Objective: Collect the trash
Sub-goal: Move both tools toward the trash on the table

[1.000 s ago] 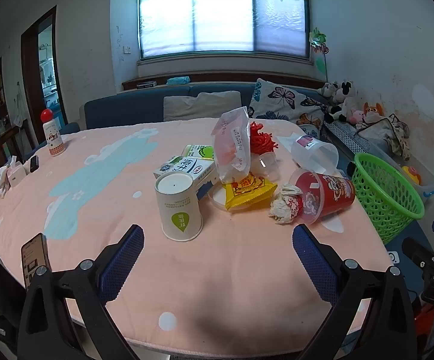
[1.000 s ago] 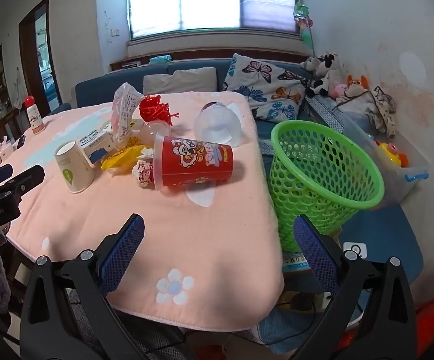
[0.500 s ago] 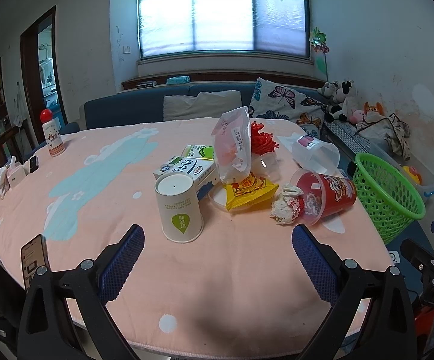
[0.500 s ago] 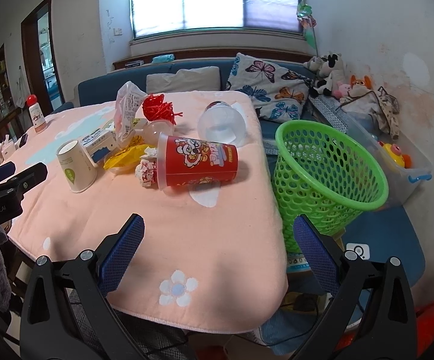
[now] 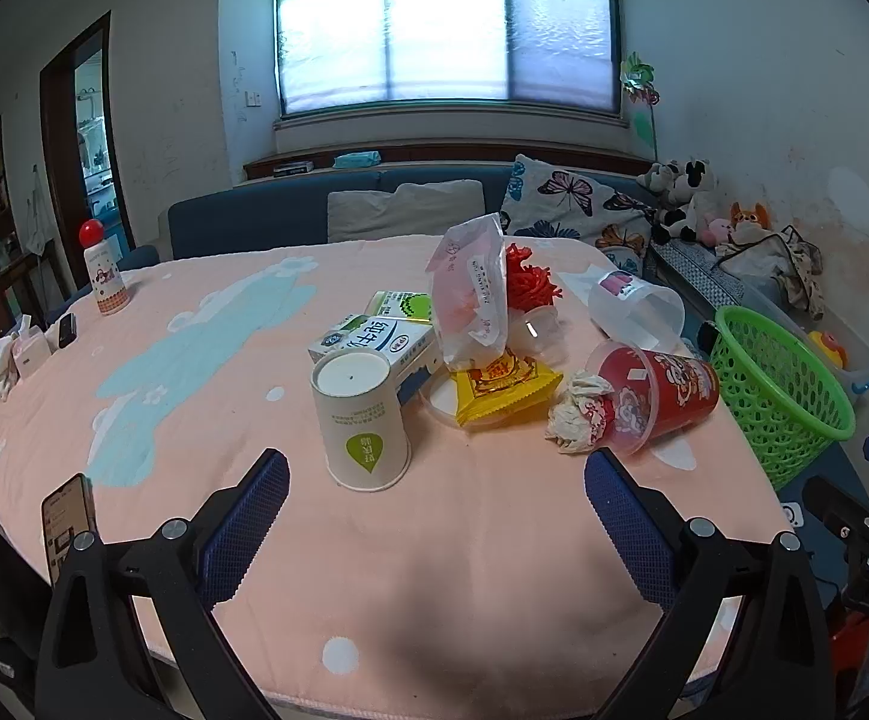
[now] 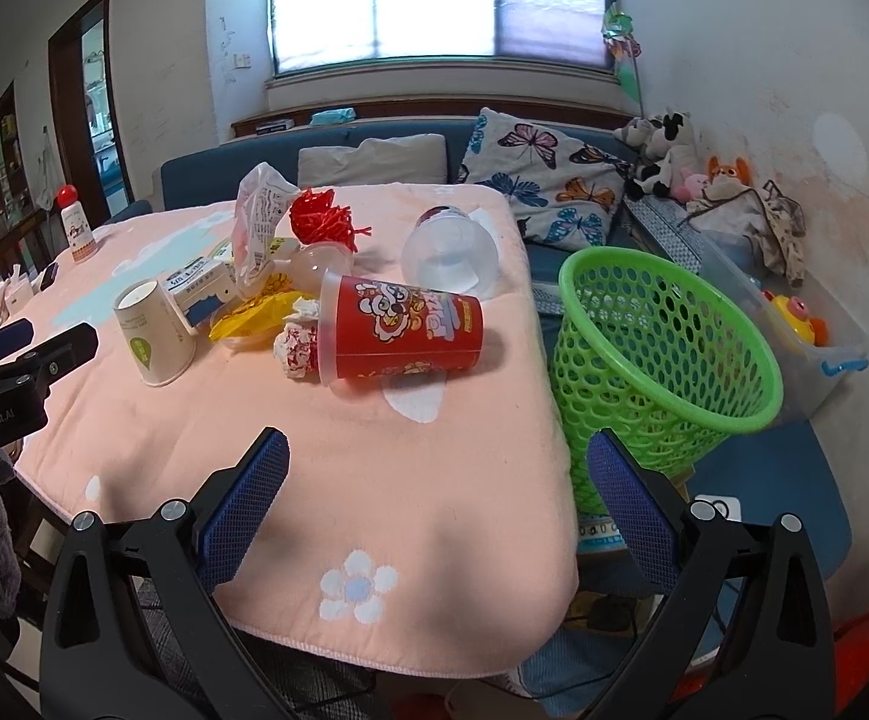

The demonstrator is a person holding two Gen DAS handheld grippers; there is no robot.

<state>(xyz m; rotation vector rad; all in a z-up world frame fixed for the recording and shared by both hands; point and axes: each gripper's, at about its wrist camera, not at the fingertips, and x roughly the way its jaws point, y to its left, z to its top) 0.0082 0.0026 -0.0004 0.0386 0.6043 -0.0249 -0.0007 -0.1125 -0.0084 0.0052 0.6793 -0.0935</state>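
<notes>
Probably the light, crushable red cup (image 6: 401,330) wants a gentle mid-body grip from the right gripper (image 6: 437,480), spread wide and empty.

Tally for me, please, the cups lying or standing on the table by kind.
Paper cup, upside down: 1
Red printed cup, on its side with crumpled paper at its mouth: 1
Clear plastic cup, on its side: 1
Total: 3
</notes>
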